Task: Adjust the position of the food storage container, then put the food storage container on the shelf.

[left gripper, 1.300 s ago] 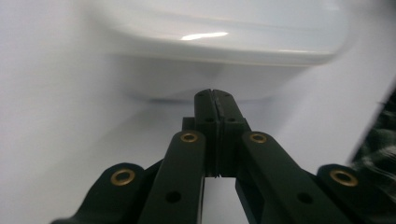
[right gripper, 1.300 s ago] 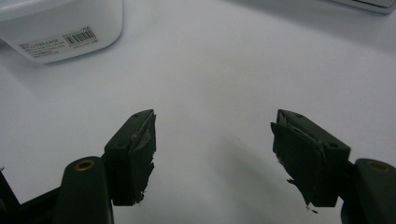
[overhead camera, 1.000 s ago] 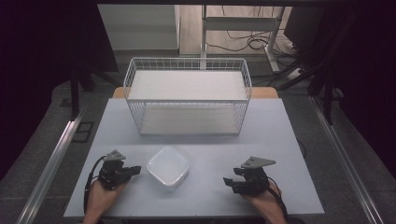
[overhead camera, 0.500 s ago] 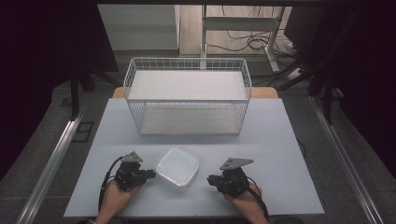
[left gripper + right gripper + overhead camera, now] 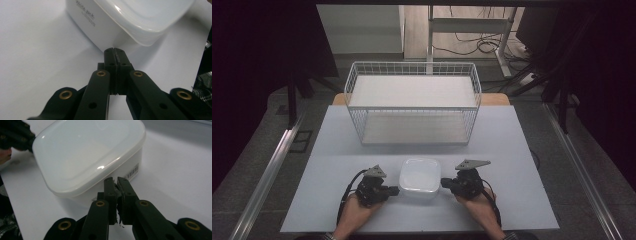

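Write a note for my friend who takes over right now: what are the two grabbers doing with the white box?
Left gripper: shut, fingers pressed to the left side of the white lidded box.
Right gripper: shut, fingers against the box's right side.
The box sits on the table, squeezed between both, in front of the wire basket.
Done: both grippers are at the box.
Left: probably lifting it together, perhaps toward the basket.

one white lidded container sits on the surface at 6 o'clock. one white wire basket stands at 12 o'clock. two hand-held grippers flank the container: the left hand-held gripper at 9 o'clock of it, the right hand-held gripper at 3 o'clock. each has two black jaws, pressed together. two hands grip them, one apiece.
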{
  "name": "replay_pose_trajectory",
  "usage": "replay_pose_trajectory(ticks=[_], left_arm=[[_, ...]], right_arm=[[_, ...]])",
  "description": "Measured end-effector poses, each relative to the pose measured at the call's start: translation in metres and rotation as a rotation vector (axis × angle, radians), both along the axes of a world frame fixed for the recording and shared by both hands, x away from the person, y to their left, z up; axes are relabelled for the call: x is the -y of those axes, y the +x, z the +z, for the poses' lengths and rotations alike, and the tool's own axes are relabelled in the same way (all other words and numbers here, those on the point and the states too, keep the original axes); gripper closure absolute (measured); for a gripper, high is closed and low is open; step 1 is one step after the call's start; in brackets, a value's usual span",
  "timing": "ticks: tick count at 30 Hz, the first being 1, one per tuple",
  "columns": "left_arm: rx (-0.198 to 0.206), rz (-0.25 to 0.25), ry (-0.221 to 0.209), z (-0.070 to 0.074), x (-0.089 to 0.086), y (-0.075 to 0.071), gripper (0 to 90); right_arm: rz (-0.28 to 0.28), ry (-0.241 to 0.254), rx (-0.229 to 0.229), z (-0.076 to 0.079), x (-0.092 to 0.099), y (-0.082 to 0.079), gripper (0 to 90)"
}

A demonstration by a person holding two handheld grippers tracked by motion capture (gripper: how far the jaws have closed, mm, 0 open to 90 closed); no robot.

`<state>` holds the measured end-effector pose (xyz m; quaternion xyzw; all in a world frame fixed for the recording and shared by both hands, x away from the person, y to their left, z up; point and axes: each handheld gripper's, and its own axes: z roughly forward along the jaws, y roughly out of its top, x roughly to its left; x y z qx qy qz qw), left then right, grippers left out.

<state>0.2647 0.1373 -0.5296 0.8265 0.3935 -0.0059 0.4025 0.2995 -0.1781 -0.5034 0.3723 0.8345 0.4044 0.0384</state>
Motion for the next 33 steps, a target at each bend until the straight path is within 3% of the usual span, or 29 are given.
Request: replay_pose_trajectory(ticks=[5, 9, 10, 11, 12, 13, 14, 16, 17, 18, 20, 21, 23, 27, 33], left_arm=[[0.004, -0.011, 0.012, 0.000, 0.003, 0.001, 89.9], [0.031, 0.008, 0.024, 0.002, -0.005, 0.000, 86.4], [0.040, 0.008, 0.018, 0.004, -0.008, -0.001, 79.9], [0.053, 0.010, 0.013, 0.005, -0.010, -0.003, 79.9], [0.094, 0.013, 0.031, 0.007, -0.014, -0.006, 70.4], [0.094, 0.013, 0.031, 0.007, -0.014, -0.006, 64.7], [0.112, 0.017, 0.038, 0.007, -0.016, -0.007, 64.7], [0.140, 0.023, 0.045, 0.008, -0.018, -0.009, 47.6], [0.147, 0.029, 0.041, 0.008, -0.019, -0.010, 47.6], [0.151, 0.030, 0.028, 0.007, -0.021, -0.011, 38.7], [0.152, 0.030, 0.023, 0.007, -0.022, -0.011, 34.9], [0.154, 0.031, 0.014, 0.006, -0.023, -0.010, 26.6], [0.168, 0.030, 0.012, 0.005, -0.026, -0.010, 20.6], [0.177, 0.045, 0.013, 0.003, -0.030, -0.009, 10.2], [0.220, 0.056, 0.006, 0.002, -0.036, -0.007, 4.9]], right_arm=[[0.000, -0.022, 0.004, -0.002, 0.000, 0.006, 86.0], [0.003, -0.066, 0.050, 0.002, 0.000, 0.003, 81.0], [-0.002, -0.086, 0.083, 0.005, 0.002, 0.002, 76.8], [-0.002, -0.086, 0.083, 0.005, 0.002, 0.002, 76.8], [-0.005, -0.093, 0.103, 0.007, 0.006, 0.001, 71.0], [-0.005, -0.093, 0.103, 0.007, 0.006, 0.001, 71.0], [-0.006, -0.098, 0.108, 0.007, 0.009, 0.001, 67.4], [-0.011, -0.111, 0.129, 0.009, 0.016, 0.000, 55.5], [-0.011, -0.111, 0.129, 0.009, 0.016, 0.000, 55.5], [-0.011, -0.112, 0.140, 0.010, 0.022, -0.001, 45.3], [-0.010, -0.110, 0.150, 0.010, 0.024, -0.002, 40.0], [-0.005, -0.104, 0.181, 0.010, 0.028, -0.002, 27.9], [0.001, -0.098, 0.194, 0.007, 0.032, -0.001, 17.5], [-0.009, -0.102, 0.186, 0.004, 0.034, 0.000, 10.0], [0.001, -0.101, 0.178, 0.001, 0.032, -0.001, 5.5]])
